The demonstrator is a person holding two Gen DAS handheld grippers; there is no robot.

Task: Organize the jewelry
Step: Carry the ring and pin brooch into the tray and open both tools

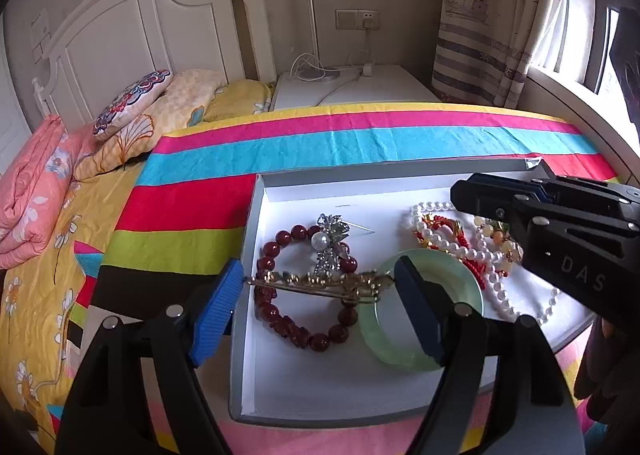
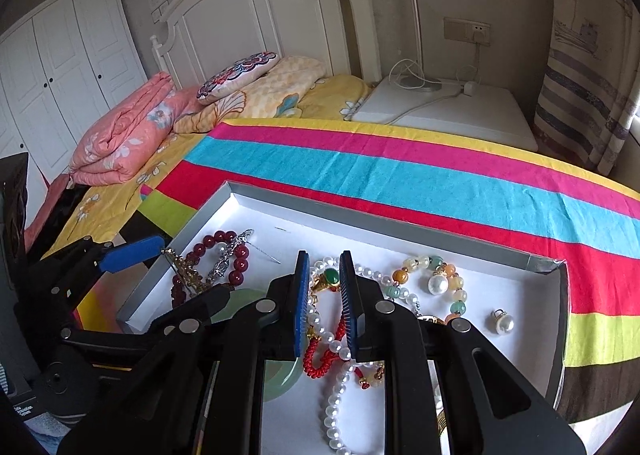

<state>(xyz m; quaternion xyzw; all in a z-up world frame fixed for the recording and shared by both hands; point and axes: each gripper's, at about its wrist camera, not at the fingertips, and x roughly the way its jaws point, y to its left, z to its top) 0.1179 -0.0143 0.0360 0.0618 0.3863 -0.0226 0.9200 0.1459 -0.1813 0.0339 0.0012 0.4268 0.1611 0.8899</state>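
A shallow white box (image 1: pixel 280 383) (image 2: pixel 256 211) lies on a striped cloth and holds jewelry. My left gripper (image 1: pixel 318 283) is shut lengthwise on a long gold hair clip (image 1: pixel 320 281), held just above a dark red bead bracelet (image 1: pixel 280 319) and next to a pale green jade bangle (image 1: pixel 436 267). A silver pearl brooch (image 1: pixel 330 239) lies on the bracelet. My right gripper (image 2: pixel 324 299) hangs over a white pearl necklace (image 2: pixel 336 407) tangled with a red cord (image 2: pixel 320 359) and a gold green-stone ring (image 2: pixel 330 277); its jaws are narrowly apart and hold nothing that I can see. The clip also shows in the right wrist view (image 2: pixel 188 271).
A multicoloured bead bracelet (image 2: pixel 436 279) and a loose pearl pendant (image 2: pixel 502 321) lie in the box's right part. The striped cloth (image 1: pixel 360 139) covers the surface. Behind are a bed with pillows (image 1: pixel 132 107), a folded pink quilt (image 1: pixel 28 191) and a white nightstand with a lamp (image 1: pixel 348 87).
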